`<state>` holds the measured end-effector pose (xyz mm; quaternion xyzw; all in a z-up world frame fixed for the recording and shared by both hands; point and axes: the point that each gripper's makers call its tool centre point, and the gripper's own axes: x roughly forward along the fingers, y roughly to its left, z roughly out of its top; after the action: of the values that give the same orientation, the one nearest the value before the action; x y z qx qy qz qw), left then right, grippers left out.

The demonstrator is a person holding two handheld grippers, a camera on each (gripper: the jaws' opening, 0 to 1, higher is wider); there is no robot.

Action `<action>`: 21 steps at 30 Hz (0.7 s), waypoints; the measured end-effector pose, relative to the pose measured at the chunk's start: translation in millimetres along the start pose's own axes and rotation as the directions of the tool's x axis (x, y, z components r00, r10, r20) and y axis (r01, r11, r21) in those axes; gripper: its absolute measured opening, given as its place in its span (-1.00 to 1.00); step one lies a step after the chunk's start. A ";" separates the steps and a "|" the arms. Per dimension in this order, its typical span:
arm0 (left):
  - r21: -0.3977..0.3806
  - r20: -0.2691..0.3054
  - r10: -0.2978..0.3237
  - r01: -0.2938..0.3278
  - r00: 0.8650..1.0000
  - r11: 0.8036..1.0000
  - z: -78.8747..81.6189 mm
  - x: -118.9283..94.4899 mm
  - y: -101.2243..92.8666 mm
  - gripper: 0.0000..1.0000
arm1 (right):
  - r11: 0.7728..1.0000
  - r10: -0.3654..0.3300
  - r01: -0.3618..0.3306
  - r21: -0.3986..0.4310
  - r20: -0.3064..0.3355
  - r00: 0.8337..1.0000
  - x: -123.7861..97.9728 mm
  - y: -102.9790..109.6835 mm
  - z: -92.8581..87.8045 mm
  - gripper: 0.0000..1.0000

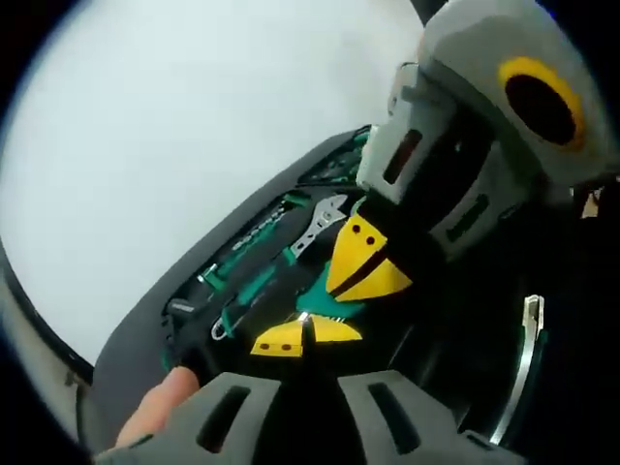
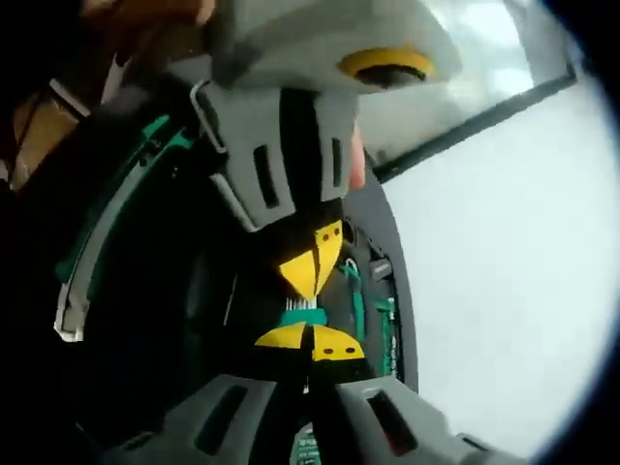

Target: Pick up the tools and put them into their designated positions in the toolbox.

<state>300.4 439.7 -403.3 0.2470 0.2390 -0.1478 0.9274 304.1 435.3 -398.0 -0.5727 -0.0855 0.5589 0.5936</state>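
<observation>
Fingers [image 1: 291, 341] of the left gripper are pressing together on a green tool [image 1: 334, 302]. Right gripper [image 1: 366, 260] fingers are pinching it from the opposite side, over the toolbox [image 1: 145, 339].

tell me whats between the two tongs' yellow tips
A teal-handled tool, pinched from both sides over the toolbox, seen in the left gripper view and the right.

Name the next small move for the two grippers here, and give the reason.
Probably ease the teal tool down toward the open toolbox. The left gripper and right gripper both seem to pinch it from opposite ends, jaws nearly closed, above the tray holding the adjustable wrench; which slot it belongs in is unclear.
</observation>
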 end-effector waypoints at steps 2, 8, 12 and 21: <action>-0.019 0.014 -0.006 0.007 1.000 1.000 0.7 -1.7 -3.3 -1.00 | 0.994 -0.043 0.042 -0.099 -0.010 0.999 -0.3 2.7 4.1 -1.00; -0.038 0.045 -0.007 0.008 0.999 0.999 -0.4 -3.3 -4.0 -1.00 | 1.000 -0.009 0.009 -0.003 0.024 1.000 2.3 2.9 3.5 -1.00; -0.068 0.056 -0.037 0.040 0.998 0.997 -5.3 -1.5 3.2 -1.00 | 0.996 -0.090 0.091 -0.027 0.036 0.995 1.5 1.7 3.5 -1.00; -0.171 0.067 -0.016 0.028 0.998 0.985 -1.0 -1.7 5.1 -1.00 | 0.961 -0.057 0.031 0.274 0.088 0.994 -6.6 -15.2 -7.9 -1.00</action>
<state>300.6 444.8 -401.2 0.1584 0.2232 -0.1448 0.9509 316.2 429.9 -385.3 -0.4566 -0.0489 0.5786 0.6741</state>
